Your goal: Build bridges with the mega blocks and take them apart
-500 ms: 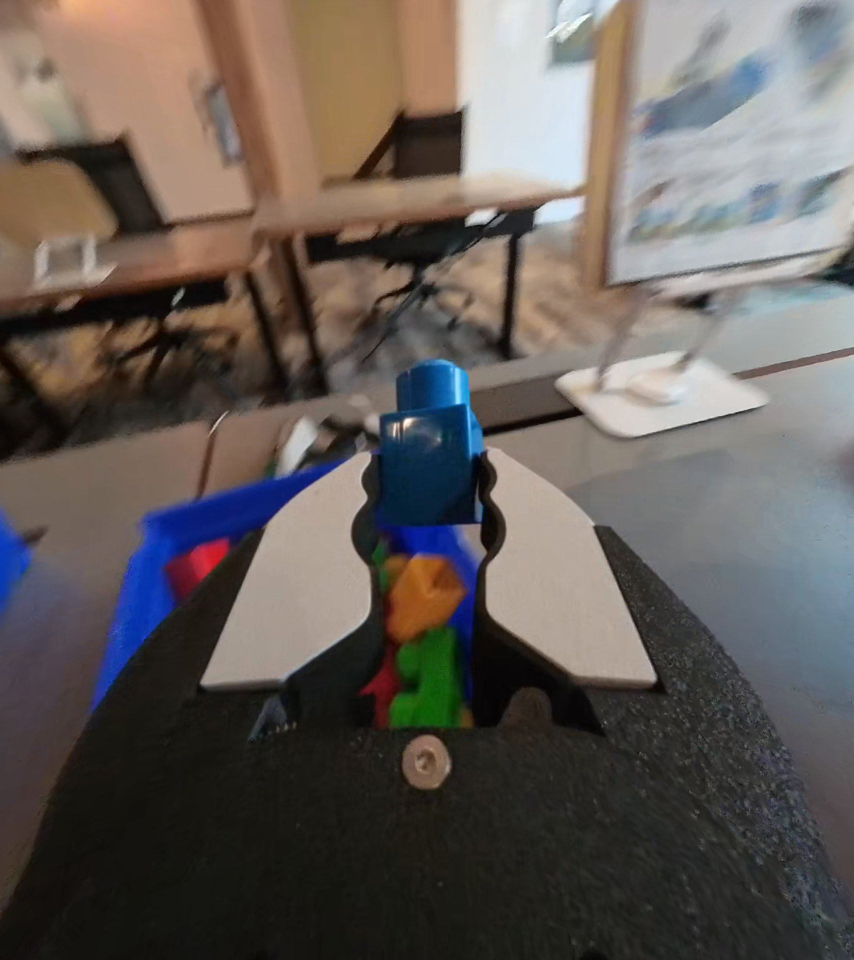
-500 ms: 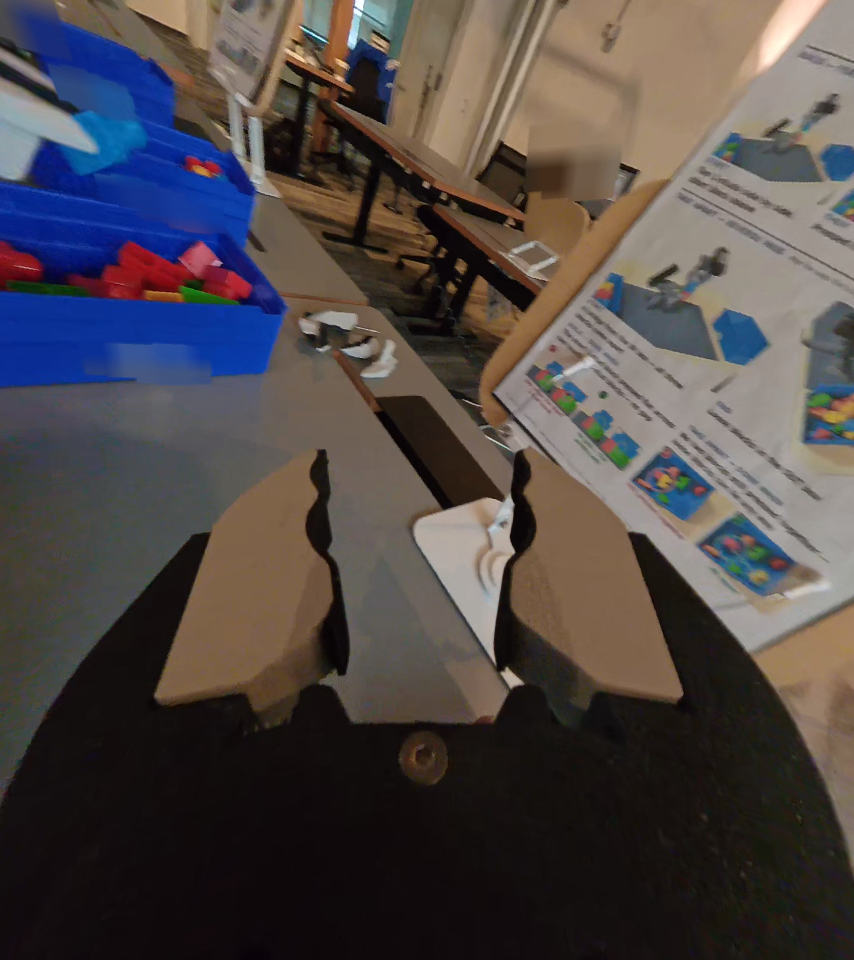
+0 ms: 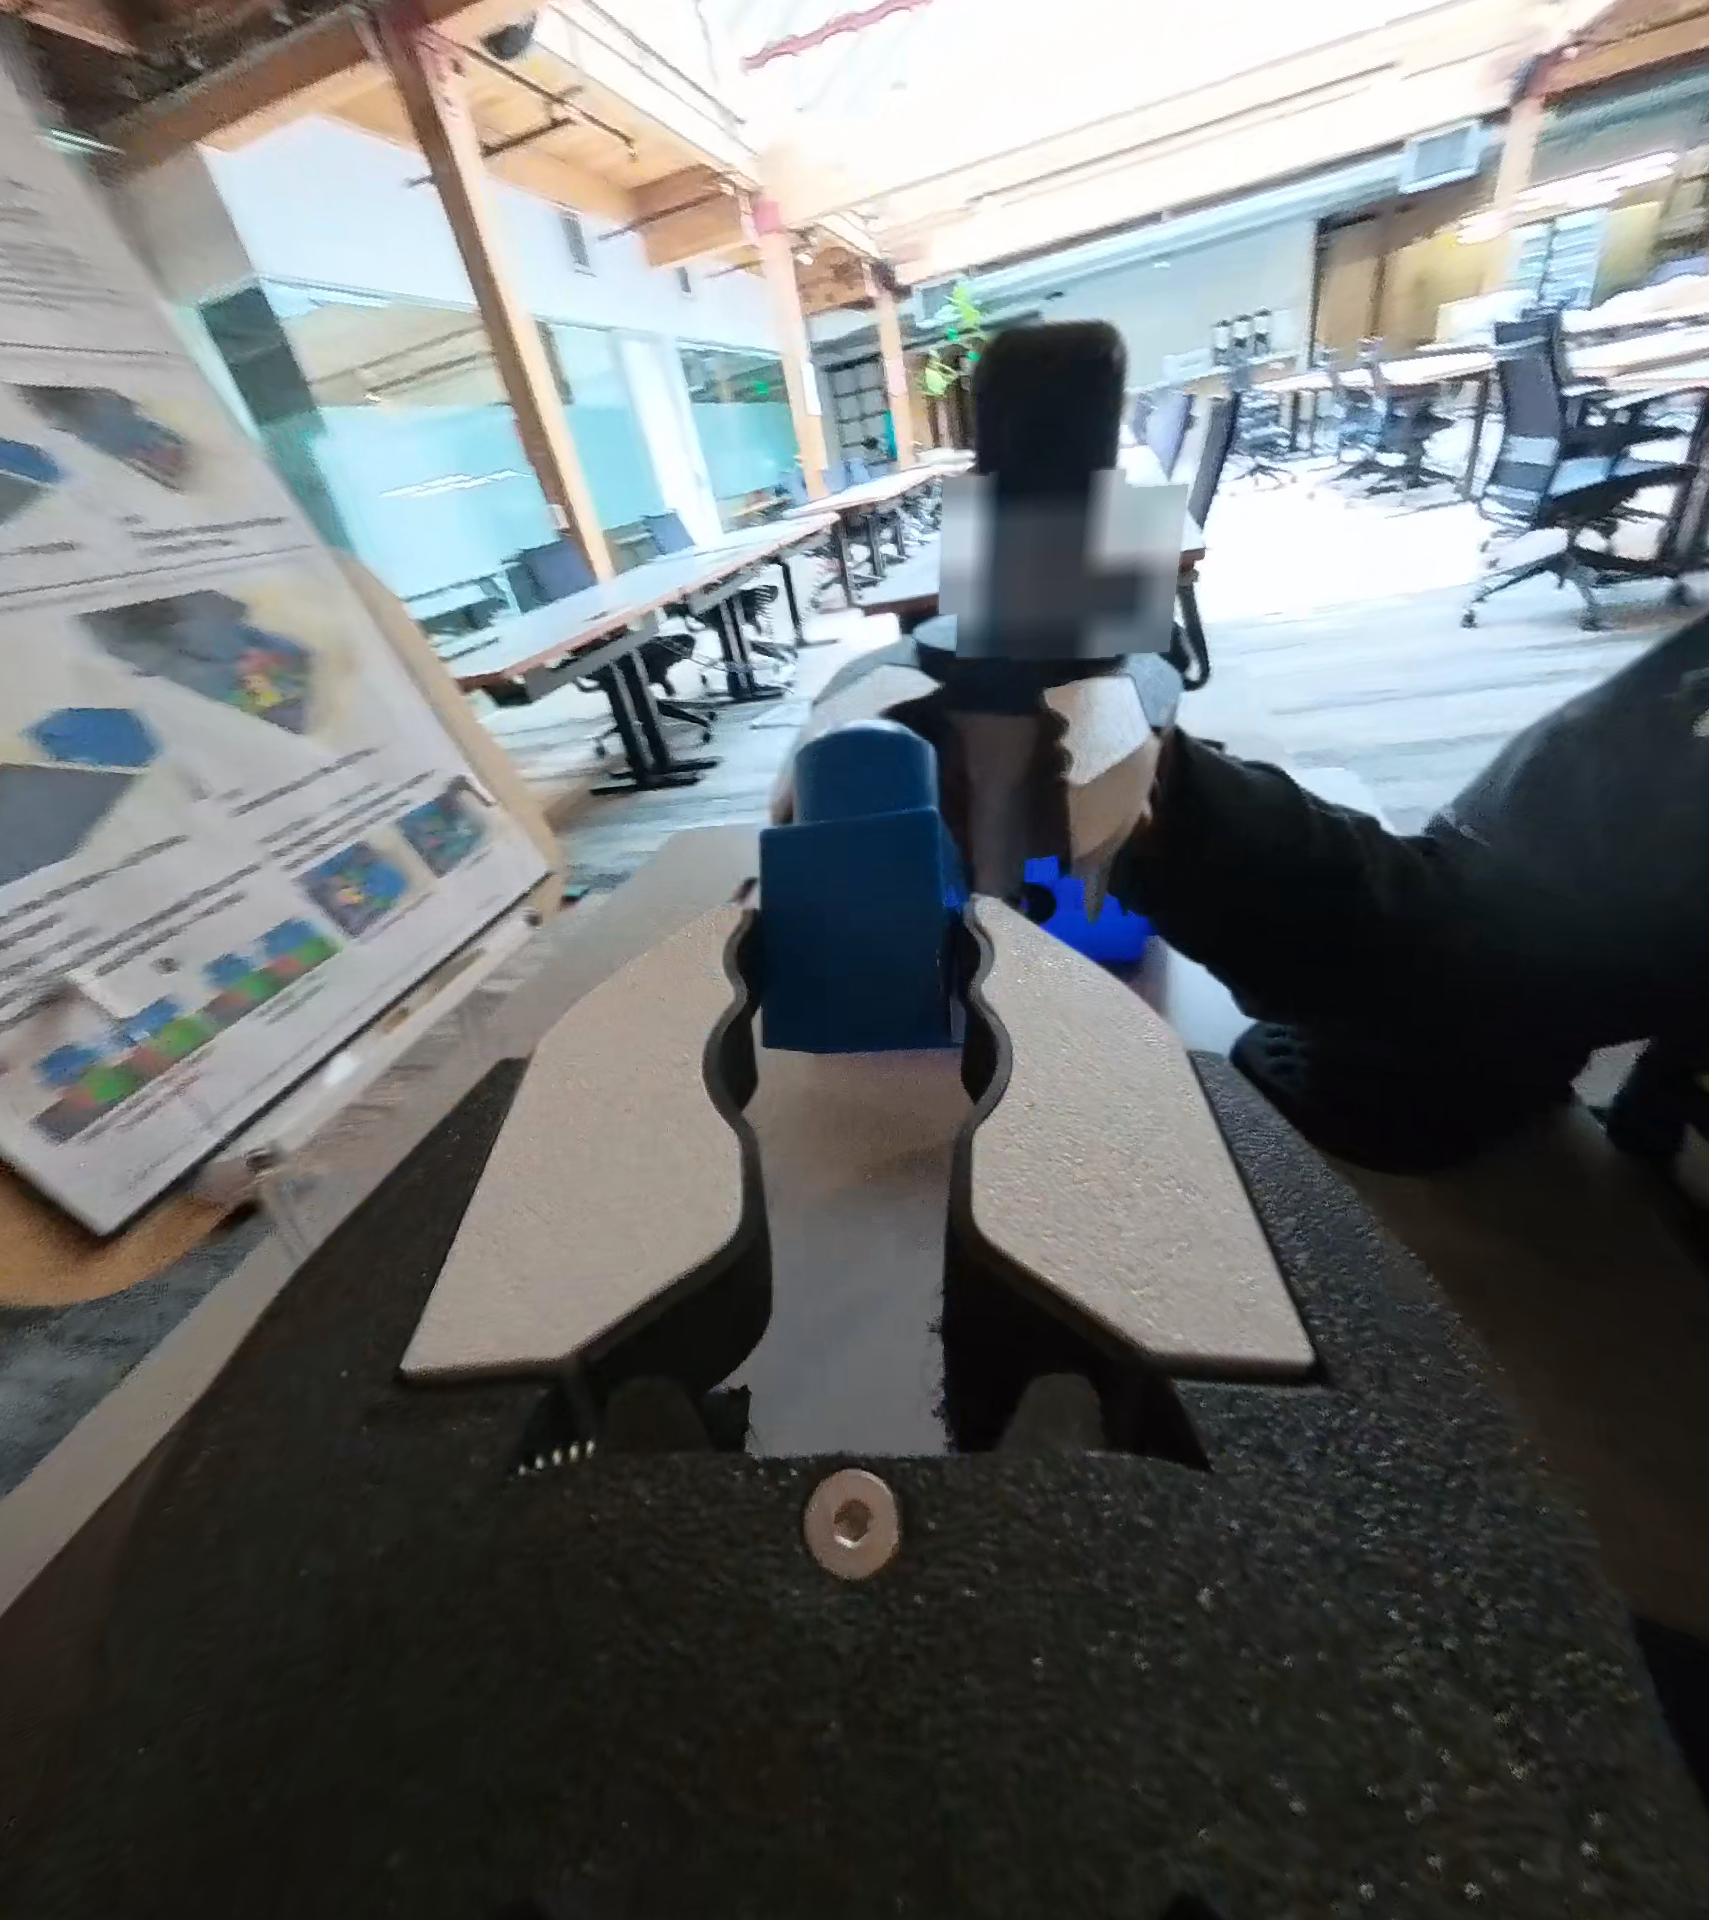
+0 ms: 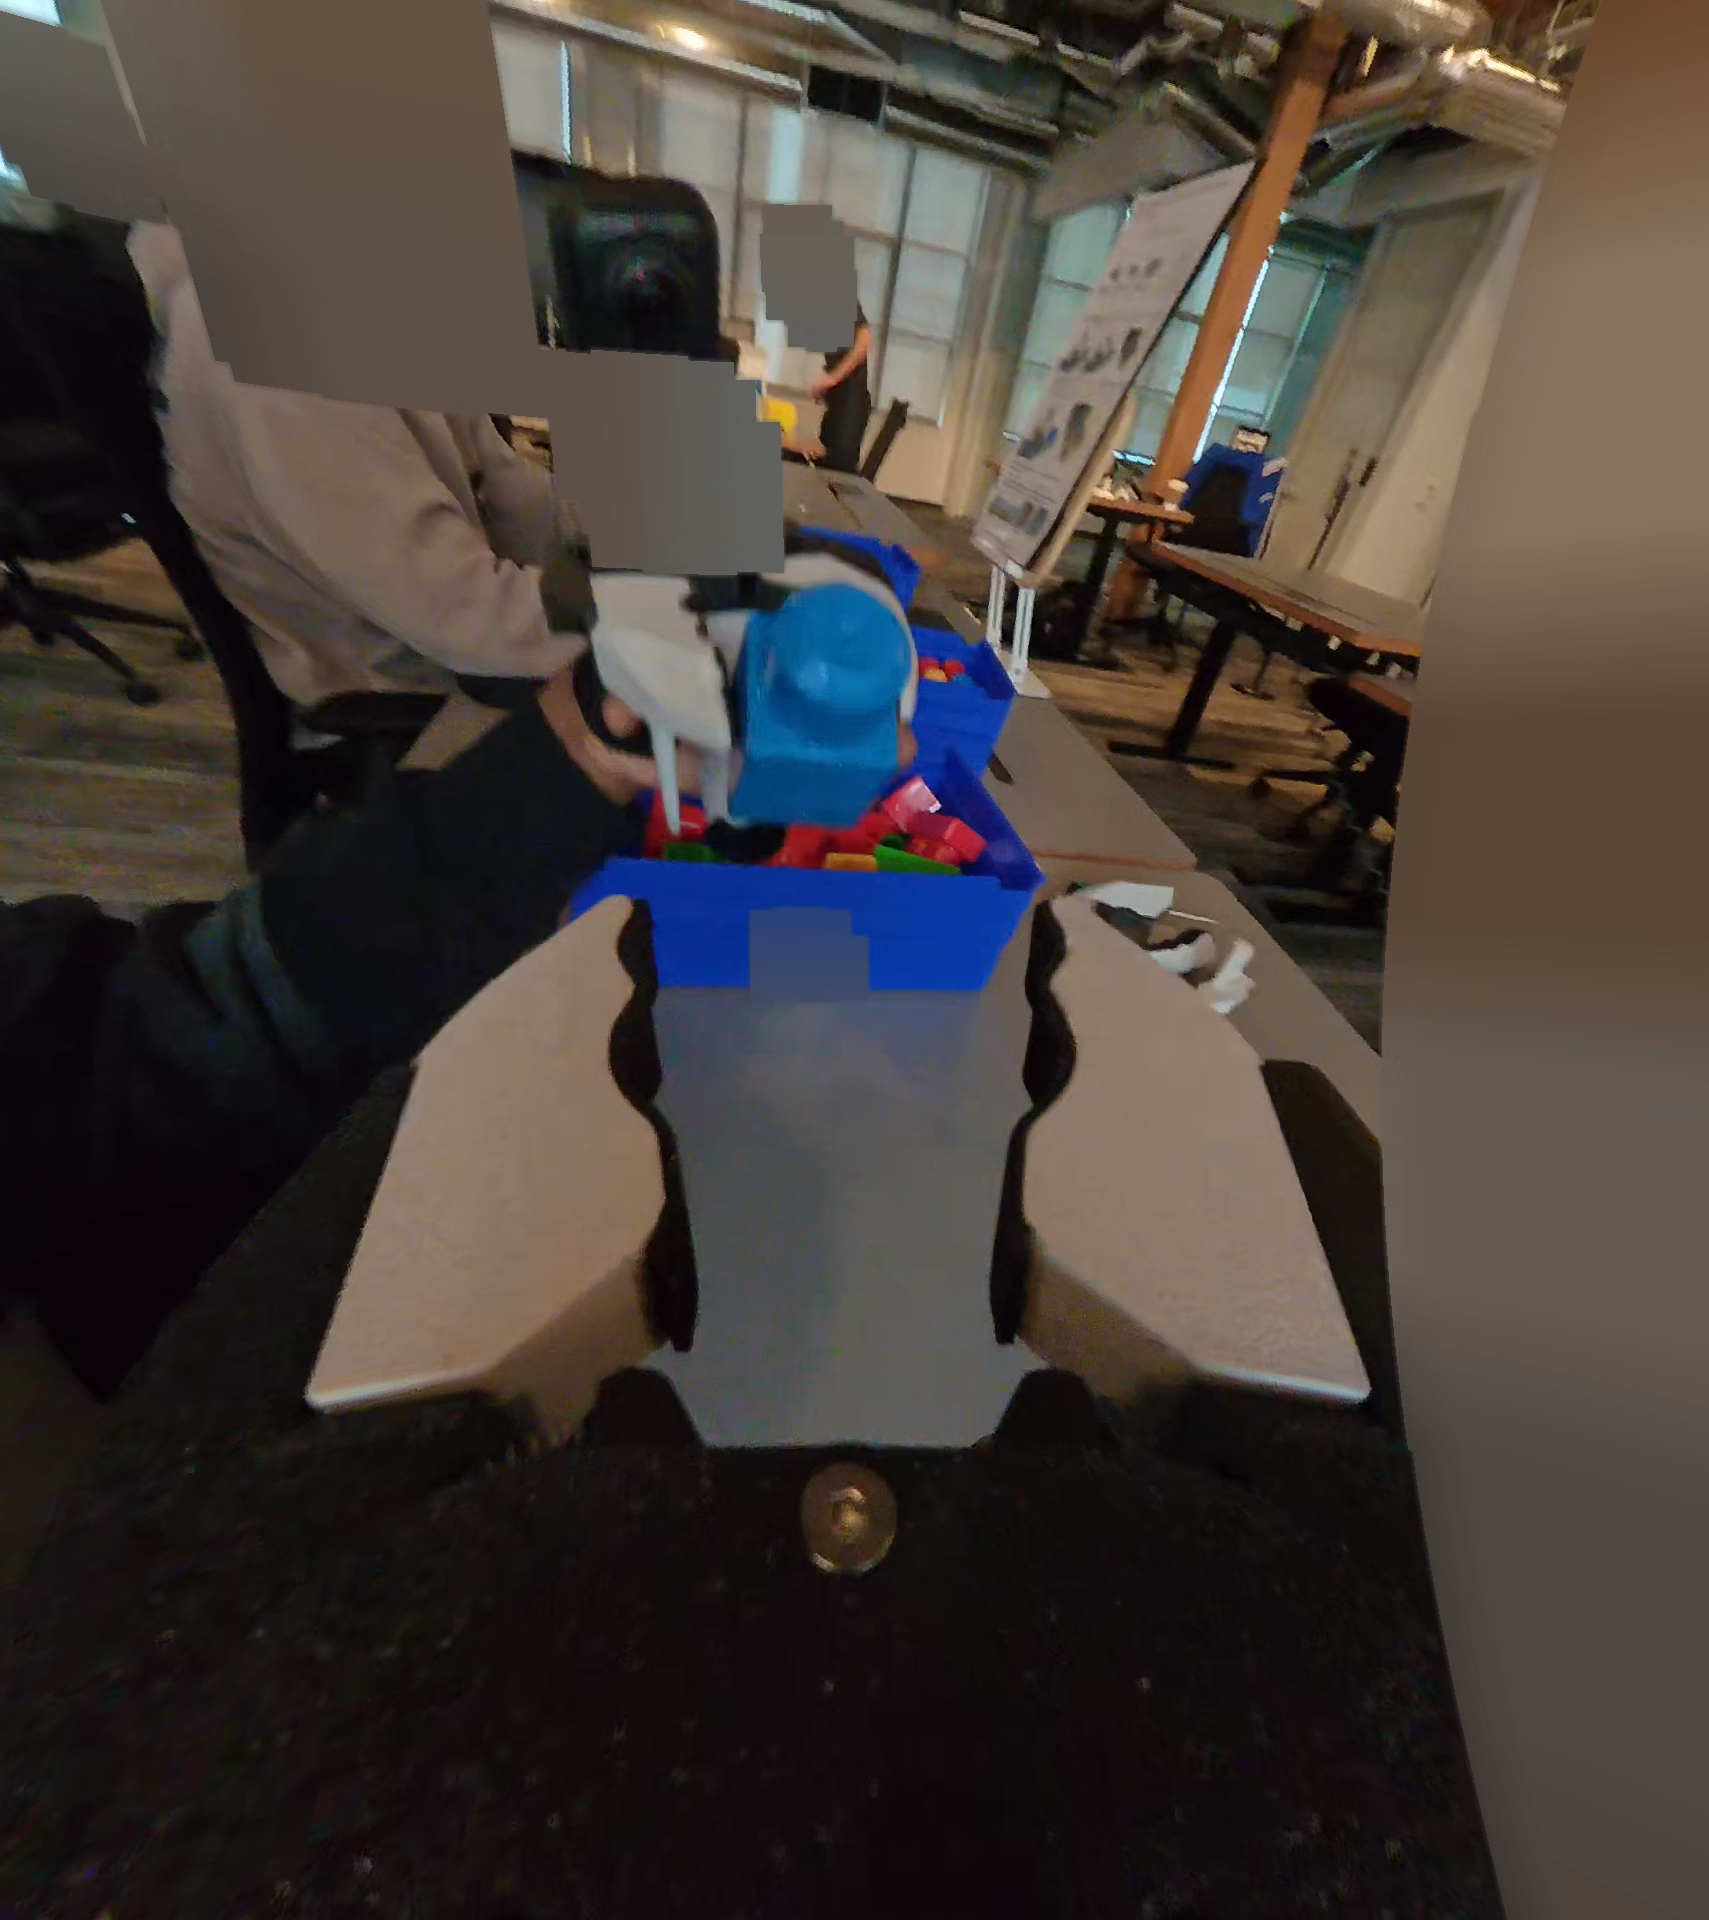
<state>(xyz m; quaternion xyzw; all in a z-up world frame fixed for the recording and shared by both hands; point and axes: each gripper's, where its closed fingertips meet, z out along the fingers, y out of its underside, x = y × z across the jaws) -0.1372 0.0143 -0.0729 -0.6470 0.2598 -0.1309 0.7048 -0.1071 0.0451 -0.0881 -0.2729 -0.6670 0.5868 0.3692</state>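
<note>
Left claw [image 3: 852,971] clamped on one blue block [image 3: 850,935], stud up, carried above grey table [image 4: 829,1195]. Right claw [image 4: 834,987] wide apart, empty. No bridge visible; building likely barely begun. Bin [image 4: 829,925] of blocks ahead; poster board [image 3: 154,675] crowding left, table edge near.

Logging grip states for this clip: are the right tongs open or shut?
Open. In the right wrist view, the right tongs stand wide apart, with only bare grey tabletop between them.
</note>
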